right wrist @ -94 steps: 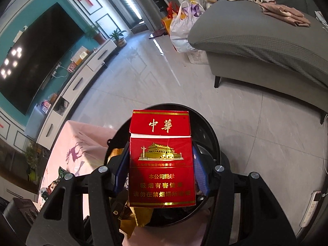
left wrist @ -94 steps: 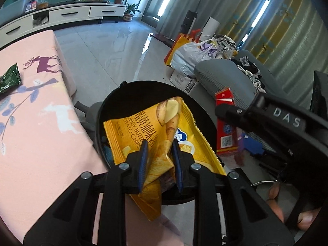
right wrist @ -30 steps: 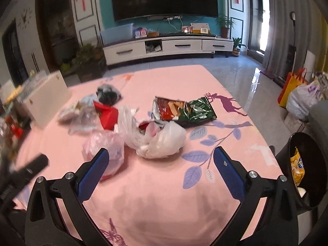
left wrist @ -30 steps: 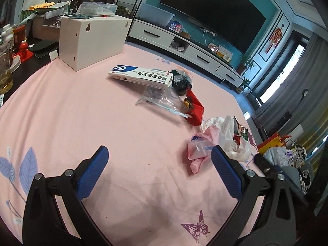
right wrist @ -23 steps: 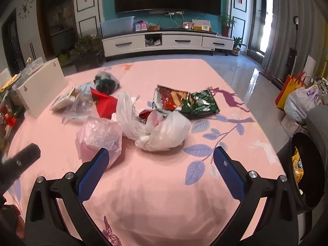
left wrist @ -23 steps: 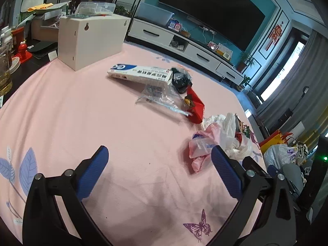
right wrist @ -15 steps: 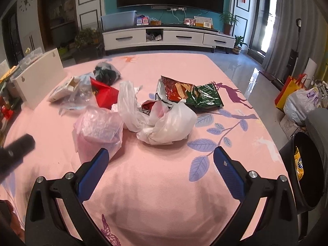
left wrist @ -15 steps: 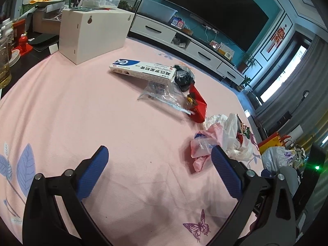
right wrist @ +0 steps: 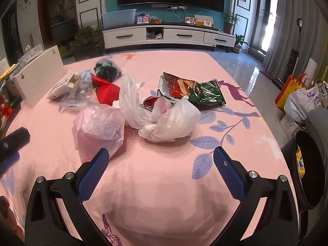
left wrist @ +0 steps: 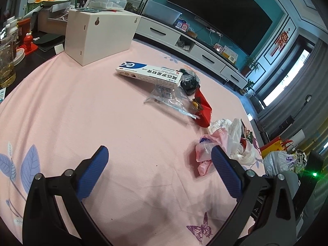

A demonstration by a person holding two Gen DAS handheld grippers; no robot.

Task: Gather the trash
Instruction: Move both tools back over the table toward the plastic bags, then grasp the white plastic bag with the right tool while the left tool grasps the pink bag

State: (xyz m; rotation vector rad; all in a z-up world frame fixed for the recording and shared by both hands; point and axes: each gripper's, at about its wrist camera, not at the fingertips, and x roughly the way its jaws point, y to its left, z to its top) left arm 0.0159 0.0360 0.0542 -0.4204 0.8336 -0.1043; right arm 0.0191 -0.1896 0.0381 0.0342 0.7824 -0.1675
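Trash lies scattered on a pink tablecloth point(right wrist: 164, 184). A white plastic bag point(right wrist: 164, 119) sits in the middle, a pink plastic bag point(right wrist: 98, 129) to its left, a red-green snack bag point(right wrist: 192, 91) behind it. Farther back lie a red wrapper point(right wrist: 105, 92), a black bag point(right wrist: 107, 69), clear plastic point(left wrist: 168, 98) and a white-blue carton point(left wrist: 149, 74). My right gripper point(right wrist: 161, 167) hovers open just short of the two plastic bags, holding nothing. My left gripper point(left wrist: 158, 165) is open over bare cloth, the pink bag point(left wrist: 205, 153) by its right fingertip. The black bin point(right wrist: 307, 170) stands at the table's right edge with a yellow chip bag inside.
A white box point(left wrist: 98, 34) stands at the table's far left corner, with jars and clutter point(left wrist: 12, 47) on a dark counter beyond. A TV cabinet point(right wrist: 168, 35) lines the back wall. Shopping bags point(right wrist: 297, 98) and a grey sofa arm point(right wrist: 319, 119) sit right of the bin.
Both grippers let go of the chip bag and the red cigarette pack at the bin, then swung back over the table. In the last second the right gripper moved closer to the plastic bags.
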